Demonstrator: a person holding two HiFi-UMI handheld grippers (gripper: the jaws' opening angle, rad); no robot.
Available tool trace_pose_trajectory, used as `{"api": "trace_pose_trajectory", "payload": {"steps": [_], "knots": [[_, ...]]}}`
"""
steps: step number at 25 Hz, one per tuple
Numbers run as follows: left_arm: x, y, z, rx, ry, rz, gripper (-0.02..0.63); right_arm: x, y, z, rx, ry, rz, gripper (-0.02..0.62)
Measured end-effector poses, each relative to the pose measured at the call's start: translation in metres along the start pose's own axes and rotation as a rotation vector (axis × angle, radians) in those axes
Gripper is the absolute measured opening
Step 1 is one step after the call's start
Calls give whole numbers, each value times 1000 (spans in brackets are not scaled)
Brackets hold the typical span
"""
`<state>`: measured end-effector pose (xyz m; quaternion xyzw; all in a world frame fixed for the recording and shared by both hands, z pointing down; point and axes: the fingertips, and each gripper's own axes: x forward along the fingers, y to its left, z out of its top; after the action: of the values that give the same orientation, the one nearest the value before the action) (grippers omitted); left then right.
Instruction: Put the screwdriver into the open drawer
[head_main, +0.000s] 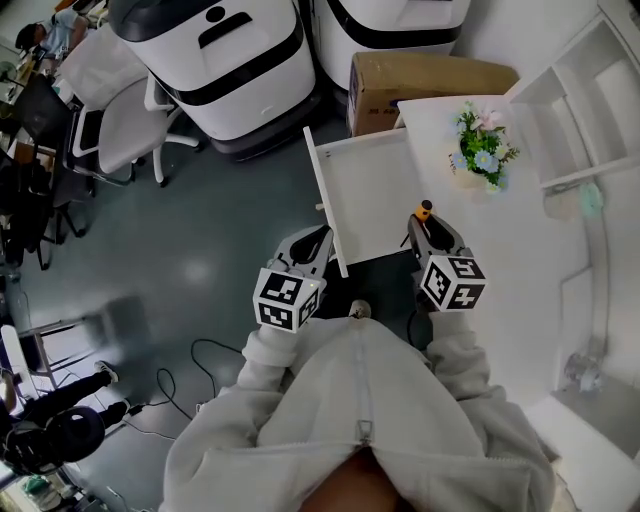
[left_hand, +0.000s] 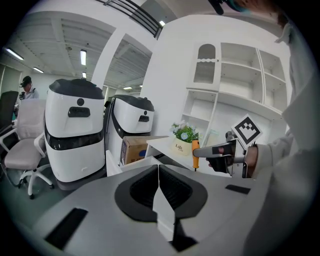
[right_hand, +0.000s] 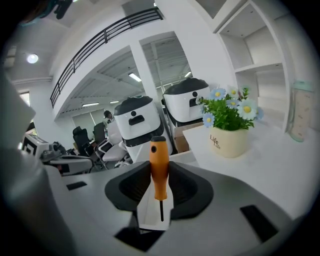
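The right gripper's jaws are clamped on the screwdriver, its orange handle pointing away from the gripper and its thin metal shaft lying between the pads. The left gripper's jaws are pressed together with nothing between them.

Seen from above, both grippers hang over the near end of a white open drawer, the left at its near left corner and the right, with the screwdriver, by its right edge. Beyond and to the right of the drawer is a white tabletop carrying a pot of blue and white flowers, with white shelves to its right.

A cardboard box stands behind the drawer, next to two large white and black machines. The floor is dark grey-green and glossy, with an office chair at upper left and cables trailing at lower left.
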<state>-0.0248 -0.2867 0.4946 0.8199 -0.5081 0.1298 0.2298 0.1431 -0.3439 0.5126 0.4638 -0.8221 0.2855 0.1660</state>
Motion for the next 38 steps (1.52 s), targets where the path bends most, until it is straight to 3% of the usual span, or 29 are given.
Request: {"api": "trace_pose_trajectory", "payload": {"steps": [19,28,38], "knots": [[42,71,-5,-29,71,-17,17,141,-20,-52,-135,309,-35,124],[63,76,-6,-21,62,-51,17,182,-36,-86,-158,430,-42,126],[59,86,-17,-58,82,-15,17,220,-44,-116,-198,538,-60,124]]}}
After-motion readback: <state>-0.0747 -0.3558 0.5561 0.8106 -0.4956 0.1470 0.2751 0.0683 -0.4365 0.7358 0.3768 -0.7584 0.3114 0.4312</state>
